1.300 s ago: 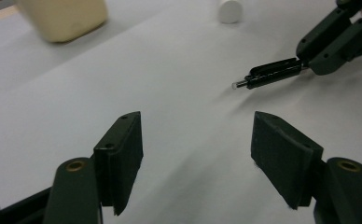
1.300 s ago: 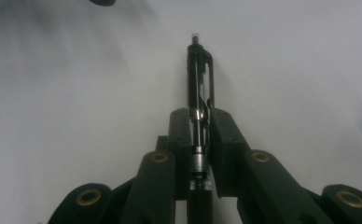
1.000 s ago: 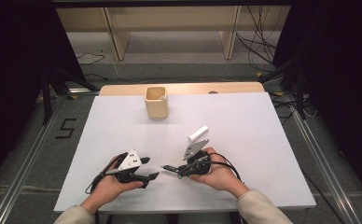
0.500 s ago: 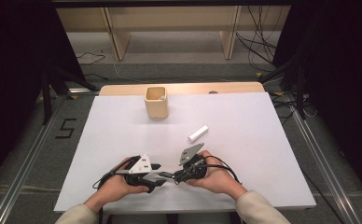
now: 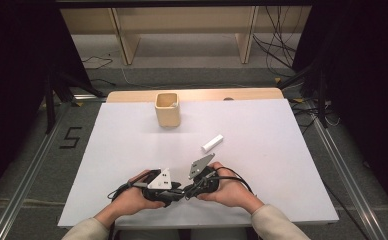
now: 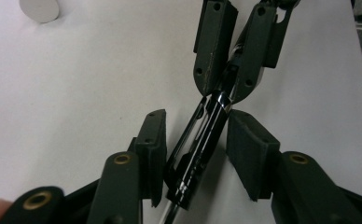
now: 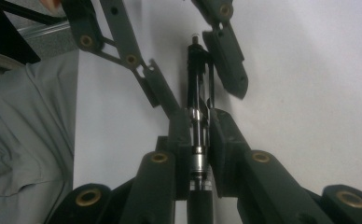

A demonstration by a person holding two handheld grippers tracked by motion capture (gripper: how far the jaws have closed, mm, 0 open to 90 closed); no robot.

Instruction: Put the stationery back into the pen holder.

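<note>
A black pen with chrome rings [image 7: 197, 126] lies level just above the white table top [image 5: 262, 165] near the front edge. My right gripper [image 7: 198, 116] is shut on the pen's barrel. My left gripper [image 6: 196, 116] faces it from the left, and its jaws have just been closing. The pen's other end [image 6: 195, 154] sits between the left pads [image 6: 153, 149] with a thin gap on each side. In the high view, the left gripper [image 5: 178, 192] and the right gripper [image 5: 190, 189] meet tip to tip between the person's two hands.
A short white cylinder [image 5: 212, 142] lies on the table beyond the right hand, and is also in the left gripper view [image 6: 39, 8]. A small wooden cup [image 5: 167, 109] stands at the far middle. The table's front edge runs just under the hands.
My left gripper has moved right to meet the right gripper, and its jaws have narrowed around the pen's free end. The right gripper keeps its grip. The white cylinder has not moved.
</note>
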